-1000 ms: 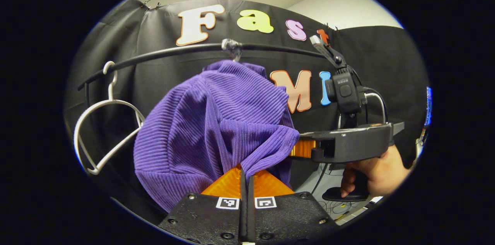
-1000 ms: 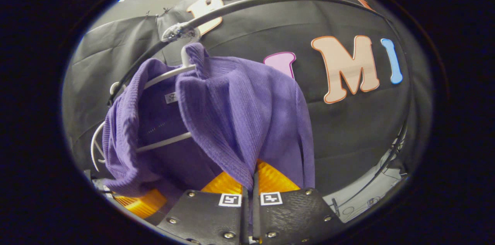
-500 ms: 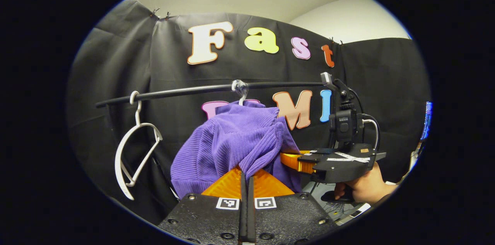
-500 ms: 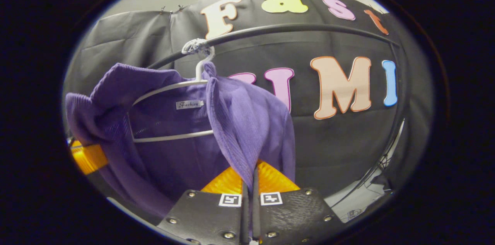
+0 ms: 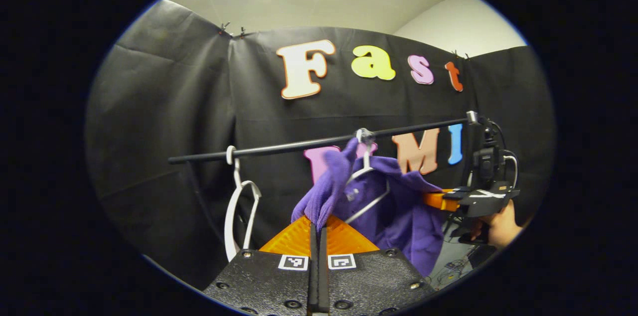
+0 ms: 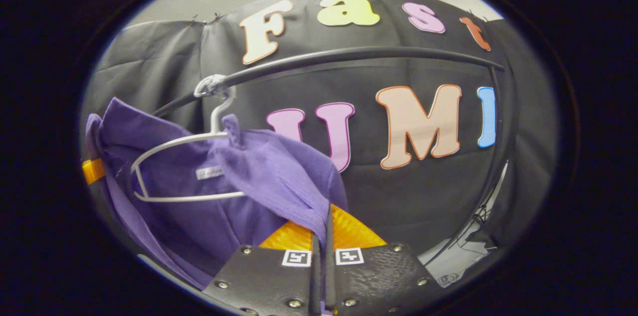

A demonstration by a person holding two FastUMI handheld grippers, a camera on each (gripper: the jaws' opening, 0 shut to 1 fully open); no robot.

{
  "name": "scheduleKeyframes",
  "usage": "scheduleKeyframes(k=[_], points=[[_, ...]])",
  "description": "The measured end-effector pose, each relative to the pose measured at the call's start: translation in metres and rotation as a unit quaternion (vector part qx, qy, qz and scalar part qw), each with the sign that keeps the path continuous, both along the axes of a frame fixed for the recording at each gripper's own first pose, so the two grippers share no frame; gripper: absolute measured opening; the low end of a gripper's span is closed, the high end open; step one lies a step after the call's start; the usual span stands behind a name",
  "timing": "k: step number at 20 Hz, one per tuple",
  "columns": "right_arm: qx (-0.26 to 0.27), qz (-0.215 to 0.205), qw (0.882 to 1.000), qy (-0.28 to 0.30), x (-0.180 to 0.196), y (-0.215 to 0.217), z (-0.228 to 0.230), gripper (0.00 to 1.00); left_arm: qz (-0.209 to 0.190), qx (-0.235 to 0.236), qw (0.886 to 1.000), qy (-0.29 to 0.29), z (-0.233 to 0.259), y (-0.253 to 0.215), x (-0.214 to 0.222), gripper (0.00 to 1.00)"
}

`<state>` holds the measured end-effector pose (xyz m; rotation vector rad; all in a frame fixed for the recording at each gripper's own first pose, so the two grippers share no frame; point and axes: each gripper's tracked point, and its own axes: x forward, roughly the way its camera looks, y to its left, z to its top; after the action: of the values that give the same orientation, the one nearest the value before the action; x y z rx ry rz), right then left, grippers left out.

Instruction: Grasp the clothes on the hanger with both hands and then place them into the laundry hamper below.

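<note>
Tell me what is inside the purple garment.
Inside the purple garment a white hanger shows through the open neck, hooked on the black rail. Its right shoulder end is covered by fabric.

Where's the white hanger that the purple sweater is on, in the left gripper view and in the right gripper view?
Left gripper view: white hanger right of centre, under the rail, purple sweater draped around it.
Right gripper view: hanger at left, sweater pulled across it.
Shared landmark: the black rail holding its hook.
</note>
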<state>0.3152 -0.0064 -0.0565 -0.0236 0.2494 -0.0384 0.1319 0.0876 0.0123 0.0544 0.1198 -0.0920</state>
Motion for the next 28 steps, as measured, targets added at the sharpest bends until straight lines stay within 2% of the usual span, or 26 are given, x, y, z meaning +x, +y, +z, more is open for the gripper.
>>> scheduleKeyframes(k=[7,13,14,16,20,21,26,28], points=[[-0.024,-0.034,0.998,-0.04,0.049,-0.027,0.029,0.04,0.023,0.001,1.0,0.001,-0.006,0.033,0.036,0.0],[-0.012,-0.08,0.993,-0.083,0.091,-0.045,0.044,0.05,0.04,0.021,0.999,-0.019,-0.002,0.06,0.069,0.0],[-0.008,-0.087,0.993,-0.085,0.098,-0.048,0.043,0.0,0.038,0.018,0.999,-0.014,-0.006,0.06,0.076,0.0],[-0.006,-0.096,0.992,-0.084,0.113,-0.054,0.039,0.04,0.032,0.014,0.999,-0.006,-0.014,0.055,0.087,0.0],[-0.007,-0.103,0.992,-0.078,0.131,-0.063,0.025,0.0,0.028,0.016,0.999,0.004,-0.036,0.056,0.097,0.0],[-0.008,-0.106,0.992,-0.07,0.135,-0.066,0.017,0.04,0.034,0.017,0.999,0.007,-0.042,0.062,0.099,0.0],[-0.019,-0.119,0.992,-0.036,0.149,-0.076,-0.012,0.04,0.054,0.001,0.998,0.033,-0.08,0.091,0.105,0.0],[-0.023,-0.118,0.992,-0.029,0.149,-0.078,-0.018,0.04,0.051,-0.001,0.998,0.038,-0.097,0.095,0.107,0.0]])
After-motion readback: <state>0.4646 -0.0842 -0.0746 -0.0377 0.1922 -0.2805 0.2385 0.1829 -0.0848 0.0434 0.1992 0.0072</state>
